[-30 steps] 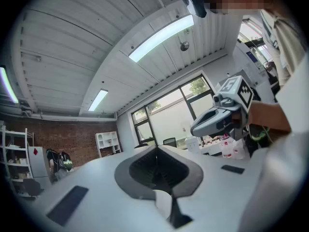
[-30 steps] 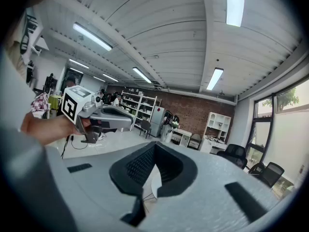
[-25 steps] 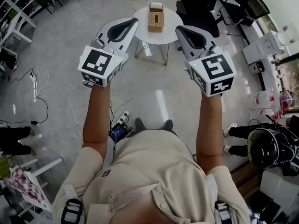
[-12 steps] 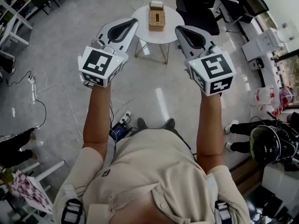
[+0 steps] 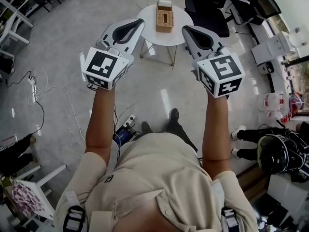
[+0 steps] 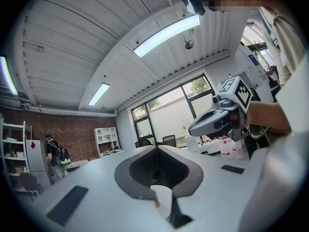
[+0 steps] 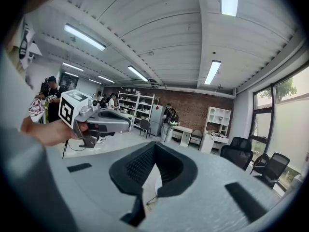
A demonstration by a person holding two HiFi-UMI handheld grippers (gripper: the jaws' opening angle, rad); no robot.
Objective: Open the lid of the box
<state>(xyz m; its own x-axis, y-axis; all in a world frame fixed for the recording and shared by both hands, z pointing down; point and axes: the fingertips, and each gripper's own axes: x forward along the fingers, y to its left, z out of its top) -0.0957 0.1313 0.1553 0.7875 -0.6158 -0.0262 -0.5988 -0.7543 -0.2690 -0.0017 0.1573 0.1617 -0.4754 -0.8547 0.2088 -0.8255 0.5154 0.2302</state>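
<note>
In the head view a tan wooden box (image 5: 164, 21) with a slotted lid sits on a small round white table (image 5: 147, 18), a small white item (image 5: 164, 4) just behind it. My left gripper (image 5: 140, 22) is held in the air at the table's left, short of the box, jaws shut and empty. My right gripper (image 5: 184, 29) hovers at the table's right, also shut with nothing held. In the left gripper view the jaws (image 6: 155, 148) meet against the ceiling, the right gripper (image 6: 212, 122) beside them. The right gripper view shows closed jaws (image 7: 154, 144) and the left gripper (image 7: 96, 117).
A black office chair (image 5: 207, 8) stands behind the table. Cables (image 5: 38, 86) and a power strip (image 5: 126, 123) lie on the floor. A seated person's legs (image 5: 251, 134) and a dark helmet (image 5: 275, 151) are at the right. Shelves line the far left.
The person's right foot has stepped forward and the table sits slightly nearer. Both grippers keep their pose and stay shut.
</note>
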